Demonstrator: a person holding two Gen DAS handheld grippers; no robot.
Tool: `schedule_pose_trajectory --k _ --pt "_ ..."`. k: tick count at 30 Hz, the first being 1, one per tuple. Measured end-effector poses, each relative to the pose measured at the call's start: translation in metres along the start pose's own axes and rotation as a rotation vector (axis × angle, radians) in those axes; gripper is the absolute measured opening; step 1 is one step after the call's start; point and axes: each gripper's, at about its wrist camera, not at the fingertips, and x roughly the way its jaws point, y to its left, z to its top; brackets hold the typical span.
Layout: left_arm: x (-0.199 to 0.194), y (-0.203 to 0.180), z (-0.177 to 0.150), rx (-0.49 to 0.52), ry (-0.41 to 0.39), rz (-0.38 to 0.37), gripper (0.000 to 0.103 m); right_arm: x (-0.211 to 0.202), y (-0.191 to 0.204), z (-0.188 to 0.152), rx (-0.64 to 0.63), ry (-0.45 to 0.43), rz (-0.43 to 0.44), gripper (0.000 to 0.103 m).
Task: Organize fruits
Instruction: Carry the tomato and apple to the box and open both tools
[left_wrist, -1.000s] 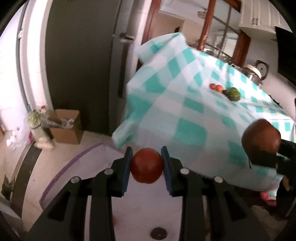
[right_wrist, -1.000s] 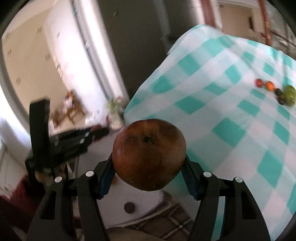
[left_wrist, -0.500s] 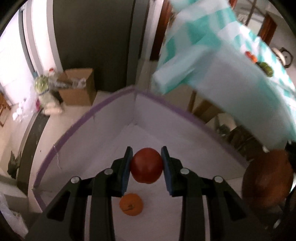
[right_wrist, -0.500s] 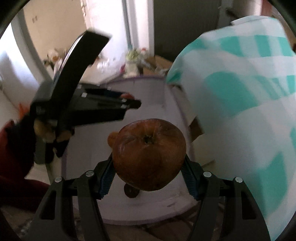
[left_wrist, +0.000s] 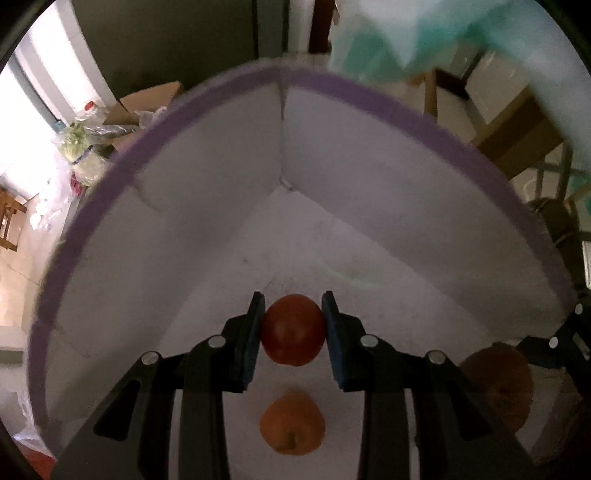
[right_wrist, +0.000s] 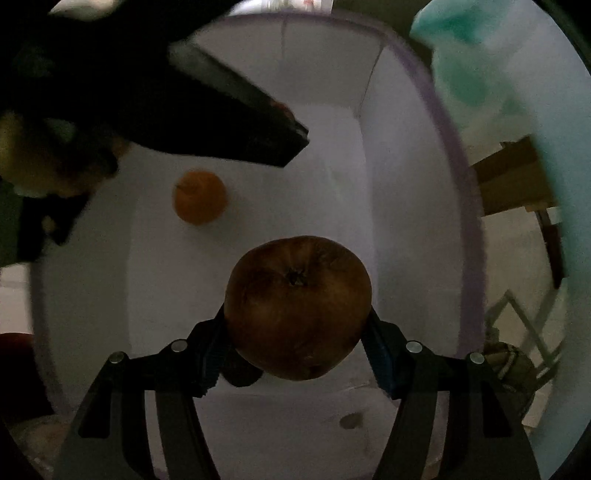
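fruit is over and inside a white box (left_wrist: 207, 206) with a purple rim. the left gripper (left_wrist: 293, 334) is clenched on a small red tomato (left_wrist: 293, 330), its two blue pads pressing the tomato's sides, and it hangs above the box's white floor, pointing steeply down. below the tomato in the left wrist view, an orange (left_wrist: 291, 424) lies loose on the floor of the box, touching neither gripper. the right gripper (right_wrist: 297, 332) grasps a large brown apple (right_wrist: 297, 306), stem end facing the camera, the pads on either side of it; it points down into the same box. in the right wrist view the orange (right_wrist: 200, 202) sits on the floor to the far left of the apple, well apart from it, and the left gripper (right_wrist: 291, 136) shows as a dark blurred shape above the orange. in the left wrist view the apple (left_wrist: 496, 384) appears dimly at the near right edge. a teal and white checked cloth (left_wrist: 424, 33) hangs beyond the box at the far right, and a cardboard carton (left_wrist: 147, 99) stands on the floor at the far left.
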Motion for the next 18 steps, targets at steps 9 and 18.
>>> schedule_pose_trajectory --k 9,18 --pt "0.034 -0.004 0.007 0.018 0.065 0.020 0.037 0.035 0.013 0.015 -0.049 0.117 -0.035 0.064" --pt "0.014 -0.003 0.003 -0.015 0.006 0.035 0.079 0.021 0.003 0.015 -0.024 0.057 -0.028 0.080"
